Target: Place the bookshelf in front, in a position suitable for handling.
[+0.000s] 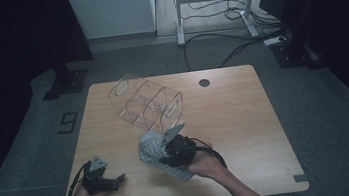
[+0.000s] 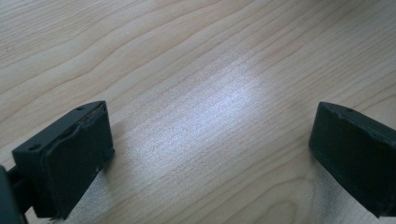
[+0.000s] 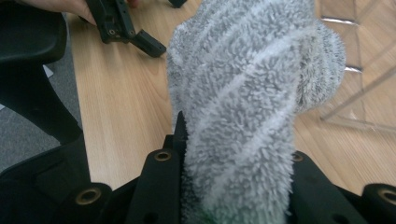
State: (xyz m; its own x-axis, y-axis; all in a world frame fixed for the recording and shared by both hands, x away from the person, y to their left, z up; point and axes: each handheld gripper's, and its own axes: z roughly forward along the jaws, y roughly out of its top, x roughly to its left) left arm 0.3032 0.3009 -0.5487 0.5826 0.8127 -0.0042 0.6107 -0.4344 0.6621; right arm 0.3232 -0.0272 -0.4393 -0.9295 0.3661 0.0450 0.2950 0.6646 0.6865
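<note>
We worked at a pale wooden table (image 1: pixel 245 119) in a dim room with grey flooring.

A cable-strewn floor and a white desk frame (image 1: pixel 213 2) lay beyond the table's far edge. Our right gripper (image 3: pixel 236 154) clamped a fuzzy grey striped sock (image 3: pixel 252 93) just in front of a clear plastic divided organizer (image 1: pixel 145 104), which stood between the sock and the table's far side. Our left gripper (image 2: pixel 210 154) rested near the front left edge, its jaws spread wide over bare wood.
</note>
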